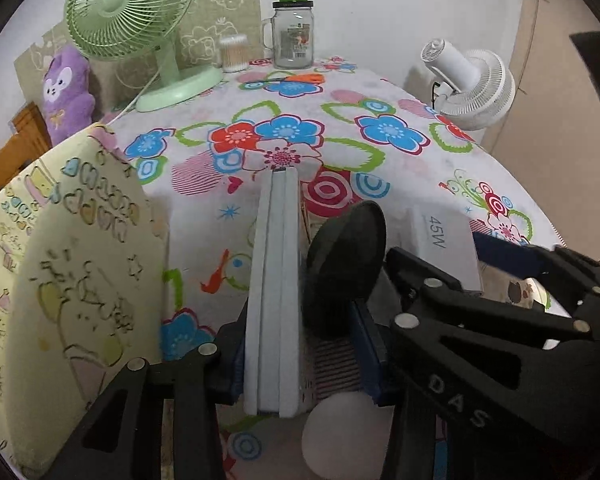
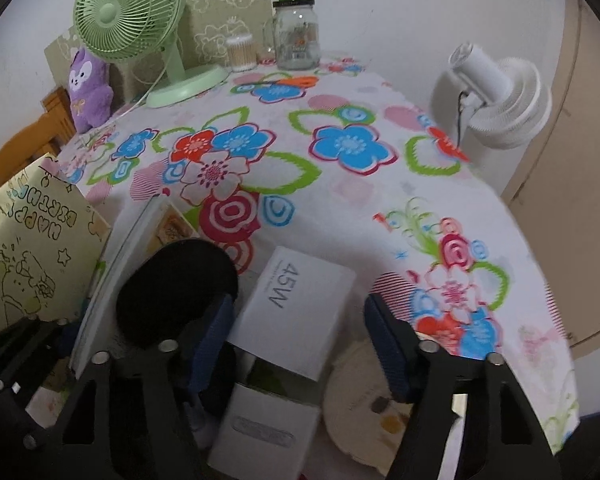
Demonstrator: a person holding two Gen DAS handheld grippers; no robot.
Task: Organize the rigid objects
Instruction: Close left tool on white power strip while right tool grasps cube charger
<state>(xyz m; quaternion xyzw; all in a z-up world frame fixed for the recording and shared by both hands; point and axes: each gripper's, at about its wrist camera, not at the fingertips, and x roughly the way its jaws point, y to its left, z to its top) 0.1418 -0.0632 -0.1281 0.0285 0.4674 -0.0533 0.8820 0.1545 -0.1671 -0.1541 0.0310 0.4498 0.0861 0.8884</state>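
Observation:
My left gripper is shut on a thin pale-blue box, held on edge above the table. It also shows in the right wrist view at the left. A black round object stands just right of it, seen in the right wrist view too. My right gripper is open and empty, its jaws either side of a white "45W" box, which also shows in the left wrist view. A second white box lies below it. A round cream object lies by the right finger.
A yellow birthday card box stands at the left. At the back stand a green fan, a purple plush, a cotton-swab tub, a glass jar and orange scissors. A white fan stands at the right edge.

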